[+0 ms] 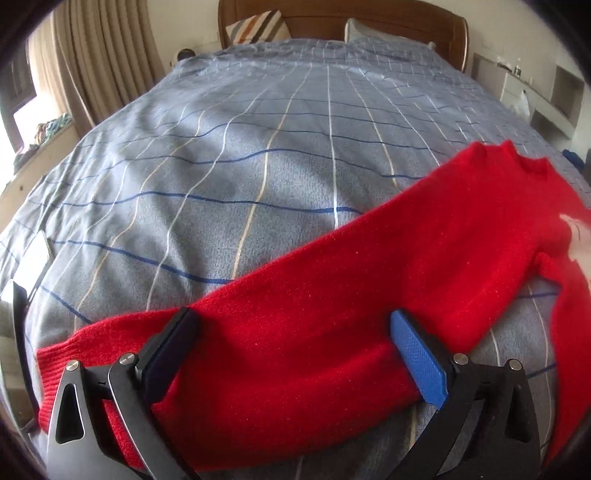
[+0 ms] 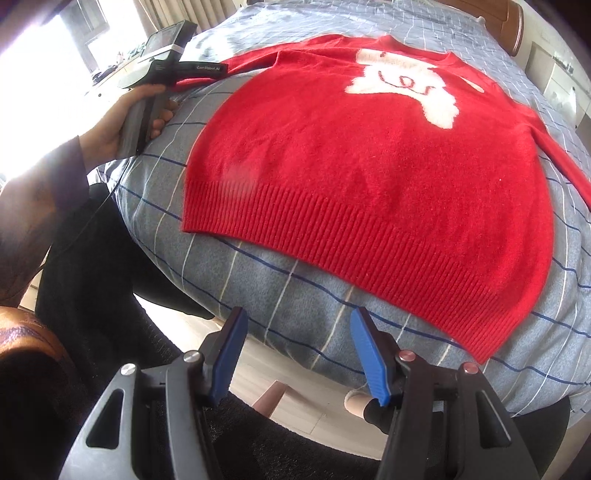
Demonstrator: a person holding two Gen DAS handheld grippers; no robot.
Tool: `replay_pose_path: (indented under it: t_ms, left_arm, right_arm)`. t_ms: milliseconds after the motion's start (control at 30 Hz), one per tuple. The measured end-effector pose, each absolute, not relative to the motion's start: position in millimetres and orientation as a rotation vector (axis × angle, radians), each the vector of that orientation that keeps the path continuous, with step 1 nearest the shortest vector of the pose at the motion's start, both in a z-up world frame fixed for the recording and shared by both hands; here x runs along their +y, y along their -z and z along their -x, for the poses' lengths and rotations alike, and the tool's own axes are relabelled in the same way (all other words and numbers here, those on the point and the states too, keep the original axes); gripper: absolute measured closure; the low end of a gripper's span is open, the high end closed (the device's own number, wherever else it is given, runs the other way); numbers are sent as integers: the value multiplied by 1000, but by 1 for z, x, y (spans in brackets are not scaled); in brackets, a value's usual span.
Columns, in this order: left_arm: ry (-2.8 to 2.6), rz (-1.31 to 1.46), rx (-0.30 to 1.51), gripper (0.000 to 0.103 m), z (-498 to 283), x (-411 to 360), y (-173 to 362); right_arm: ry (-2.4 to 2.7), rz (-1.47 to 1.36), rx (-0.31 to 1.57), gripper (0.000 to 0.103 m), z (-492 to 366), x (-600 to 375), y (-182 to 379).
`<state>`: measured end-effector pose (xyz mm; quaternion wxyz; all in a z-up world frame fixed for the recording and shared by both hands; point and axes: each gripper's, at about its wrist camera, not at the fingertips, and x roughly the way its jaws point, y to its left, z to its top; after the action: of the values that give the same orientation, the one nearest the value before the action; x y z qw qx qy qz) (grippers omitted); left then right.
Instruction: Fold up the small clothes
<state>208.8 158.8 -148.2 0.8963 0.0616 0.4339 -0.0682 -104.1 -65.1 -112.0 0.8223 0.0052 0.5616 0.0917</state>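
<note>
The bed (image 1: 229, 155) under a blue checked cover fills the left wrist view, headboard (image 1: 340, 14) and all. Only the right wrist view shows the whole red sweater (image 2: 369, 155) lying flat with its white figure (image 2: 402, 85) — plus a hand (image 2: 122, 125). The sleeve (image 1: 295, 332) lies between the wide-spread, released left hand-held gripper (image 1: 291, 354). The right hand-held gripper (image 2: 299, 354) is unclenched too, empty — just short of the hem.

Red knit sweater (image 2: 369, 155), white animal motif, spread flat front-up on bed, sleeve outstretched.
</note>
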Motion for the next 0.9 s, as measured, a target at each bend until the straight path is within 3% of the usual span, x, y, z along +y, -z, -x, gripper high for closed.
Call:
replay_pose_path:
  t_ms: [200, 900]
  left_arm:
    - [142, -150, 825, 0, -197, 158, 152]
    - [141, -149, 827, 0, -197, 158, 151]
  right_arm:
    - [-204, -16, 1237, 45, 93, -56, 119]
    - [-184, -4, 1325, 45, 71, -34, 131]
